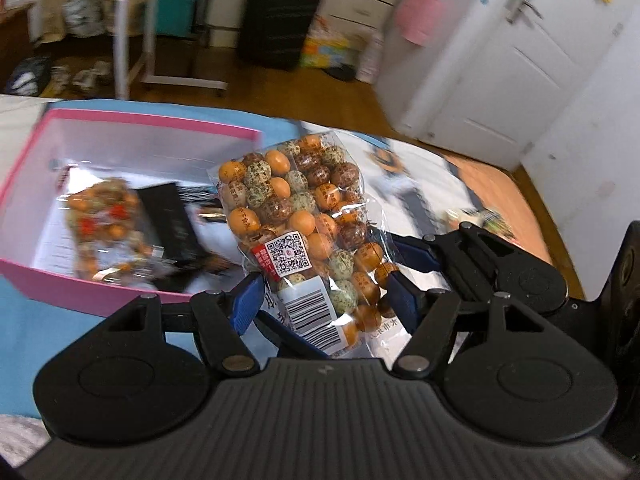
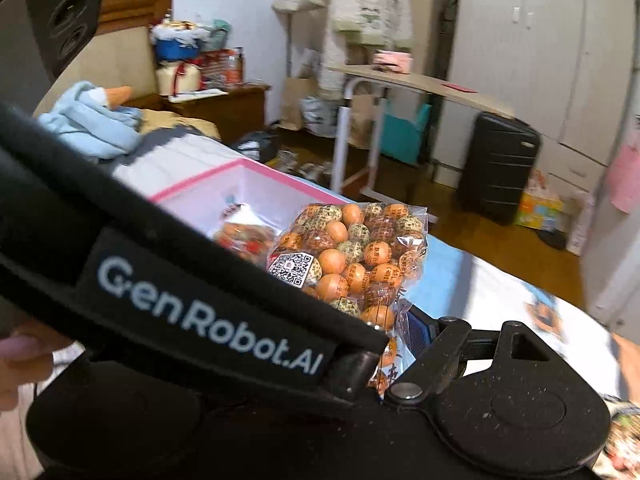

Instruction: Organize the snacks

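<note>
Left wrist view. Shows the left gripper (image 1: 324, 302) closed at middling width on the lower end of a clear bag of coated nuts (image 1: 296, 208), with a blue pad (image 1: 244, 304) pressing each side near the barcode label. Holds that bag upright, QR sticker facing the lens, in front of the right-hand wall of the pink box (image 1: 152, 120). Finds inside the box a second nut bag (image 1: 104, 220), blurred, and a dark packet (image 1: 168, 216) beside it. Places the box on a blue cover (image 1: 24, 320) spread over the bed. Catches the right gripper (image 1: 416, 254) coming in from the right, one blue finger close beside the bag's film.

Right wrist view. Gives mostly a black strap (image 2: 208, 320) lettered "GenRobot.AI", slanting across and hiding one finger of the right gripper. Leaves one blue pad (image 2: 420, 332) in sight, lying against the bag's lower film, possibly touching. Cannot tell whether these tongs pinch the bag or merely stand wide around it. Sets the bag just this side of the pink box's open top.
</note>
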Available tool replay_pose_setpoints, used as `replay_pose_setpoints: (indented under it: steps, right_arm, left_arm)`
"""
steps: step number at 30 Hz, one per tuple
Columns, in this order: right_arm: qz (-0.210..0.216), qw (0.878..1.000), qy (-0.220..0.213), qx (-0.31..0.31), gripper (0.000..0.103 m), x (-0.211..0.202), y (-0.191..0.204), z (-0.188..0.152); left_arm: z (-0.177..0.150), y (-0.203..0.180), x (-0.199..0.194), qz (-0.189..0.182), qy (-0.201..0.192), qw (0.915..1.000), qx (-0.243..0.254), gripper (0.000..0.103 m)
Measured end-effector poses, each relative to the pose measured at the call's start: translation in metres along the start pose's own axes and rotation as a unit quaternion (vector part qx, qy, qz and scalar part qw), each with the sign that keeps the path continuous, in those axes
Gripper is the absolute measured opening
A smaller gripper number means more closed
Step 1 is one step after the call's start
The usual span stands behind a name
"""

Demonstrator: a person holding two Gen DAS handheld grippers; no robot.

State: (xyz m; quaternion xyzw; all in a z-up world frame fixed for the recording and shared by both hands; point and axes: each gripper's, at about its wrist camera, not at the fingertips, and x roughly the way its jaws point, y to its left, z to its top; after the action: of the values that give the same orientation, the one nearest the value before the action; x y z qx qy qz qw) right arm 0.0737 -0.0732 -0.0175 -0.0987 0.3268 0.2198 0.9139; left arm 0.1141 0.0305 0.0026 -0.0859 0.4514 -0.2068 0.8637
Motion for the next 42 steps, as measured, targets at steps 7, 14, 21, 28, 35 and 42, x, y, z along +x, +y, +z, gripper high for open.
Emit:
replay_pose_setpoints:
  steps: [7,14,21,28,35,42]
  right_arm:
    - [0.009,1.0,0.004,-0.005,0.085,0.056,0.008,0.016]
    - [0.022,0.999,0.017,0.022,0.085,0.096,0.004,0.016]
    - [-0.015,0.999,0.027,-0.009,0.087,0.106,0.007,0.006]
    - [-0.024,0.998,-0.05,-0.042,0.092,0.035,0.01,-0.007]
    - [-0.088,0.991,-0.098,-0.034,0.093,-0.058,-0.015,-0.048]
    - [-0.15,0.982,-0.094,0.057,0.093,-0.097,-0.082,-0.107]
  left_arm:
    - [0.023,0.051,0.031,0.022,0.003,0.9996,-0.019,0.066]
    - [0.03,0.082,0.058,0.033,-0.009,0.999,-0.028,0.067]
    - [0.023,0.103,0.066,0.047,-0.037,0.9967,-0.056,0.068]
    - [0.016,0.088,0.038,0.049,-0.066,0.9964,-0.02,0.069]
    - [0.0,0.069,0.016,0.03,-0.096,0.9949,0.001,0.069]
    - [-0.018,0.041,0.015,0.009,-0.114,0.993,0.029,0.069]
